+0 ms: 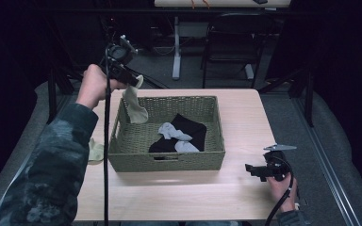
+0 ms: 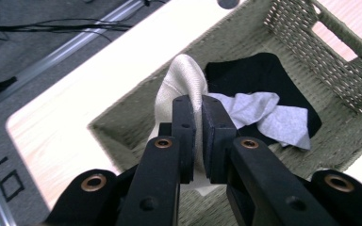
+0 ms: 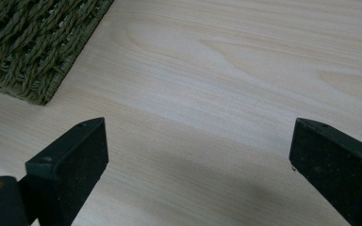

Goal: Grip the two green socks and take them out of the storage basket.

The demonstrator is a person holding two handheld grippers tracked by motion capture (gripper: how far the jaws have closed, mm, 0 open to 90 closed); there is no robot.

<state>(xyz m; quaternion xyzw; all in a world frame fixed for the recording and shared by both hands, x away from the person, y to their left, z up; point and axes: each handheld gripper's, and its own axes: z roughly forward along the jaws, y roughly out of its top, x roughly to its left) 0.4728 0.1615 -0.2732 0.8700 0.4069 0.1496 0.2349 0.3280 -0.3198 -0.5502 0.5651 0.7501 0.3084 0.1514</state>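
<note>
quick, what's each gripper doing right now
left gripper: shut on the cream sock, held up over the basket.
right gripper: open, holding nothing, above the table.

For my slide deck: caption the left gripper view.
Left tongs shut on a cream sock, above the wicker basket holding black and grey socks.

Table (image 1: 245,122) — I log a light wood-grain top, pale and bare across its right and near parts. Directly on it: one woven olive-green basket (image 1: 169,161), rectangular, with a handle slot in its near wall, set left of centre; one pale cloth piece (image 1: 95,151), lying just beside the basket's left wall — near the table's left edge.
</note>
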